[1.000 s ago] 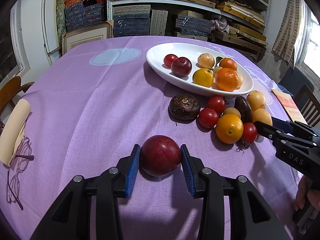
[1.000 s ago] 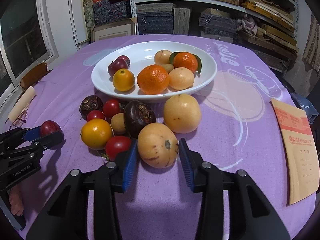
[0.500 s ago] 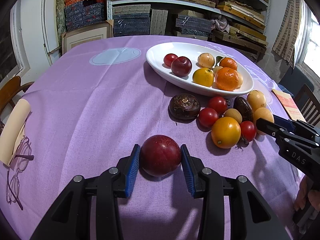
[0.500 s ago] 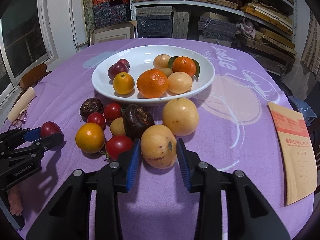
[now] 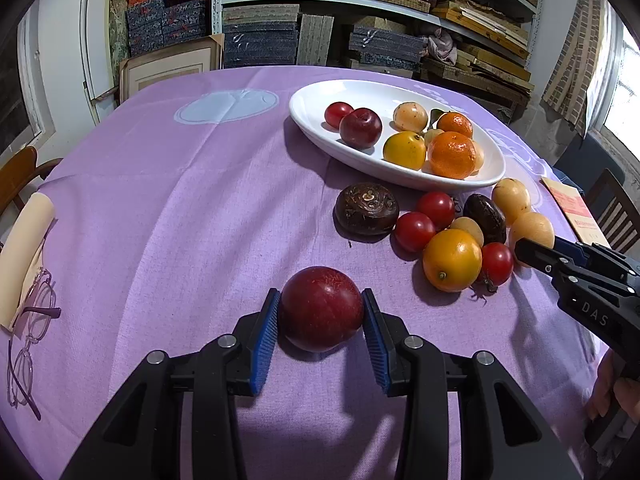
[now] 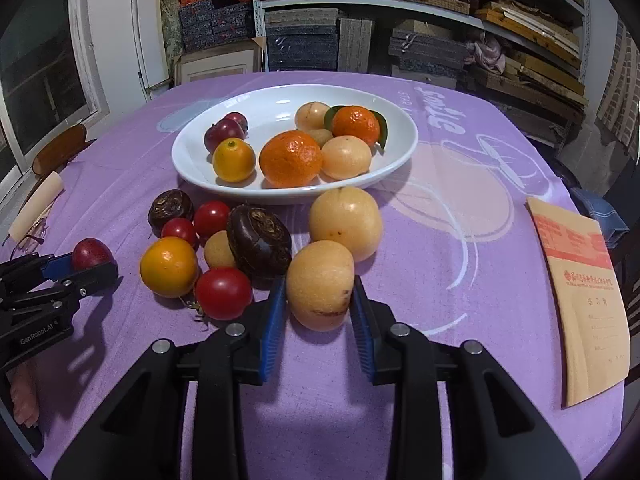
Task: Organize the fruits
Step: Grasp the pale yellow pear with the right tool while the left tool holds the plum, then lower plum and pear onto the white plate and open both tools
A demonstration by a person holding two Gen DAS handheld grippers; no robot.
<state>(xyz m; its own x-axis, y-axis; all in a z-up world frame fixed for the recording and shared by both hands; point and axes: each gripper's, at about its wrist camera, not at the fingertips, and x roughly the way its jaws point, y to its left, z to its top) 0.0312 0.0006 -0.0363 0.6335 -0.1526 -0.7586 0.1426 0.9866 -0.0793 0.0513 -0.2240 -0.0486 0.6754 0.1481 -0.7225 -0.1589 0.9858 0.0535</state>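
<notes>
My left gripper (image 5: 320, 300) is shut on a dark red plum (image 5: 320, 312) that rests on the purple cloth, with a blue pad against each side. My right gripper (image 6: 319, 286) has its jaws closing on a pale yellow fruit (image 6: 320, 280), and both pads touch its sides. That fruit lies at the near edge of a loose pile in front of the white oval plate (image 6: 188, 168). The plate (image 5: 316, 96) holds plums, oranges and pale fruits. In the right wrist view the left gripper (image 6: 94, 266) and its plum (image 6: 90, 252) appear at the far left.
The pile includes a second pale fruit (image 6: 346, 222), two dark brown fruits (image 6: 260, 240), several red tomatoes (image 6: 223, 292) and a yellow-orange fruit (image 6: 169, 266). A tan booklet (image 6: 580, 300) lies at the right. Glasses (image 5: 28, 344) and a cream roll (image 5: 24, 248) lie at the left edge.
The right gripper's jaws have narrowed until the pads touch the pale yellow fruit. The left gripper and its plum have not moved.
</notes>
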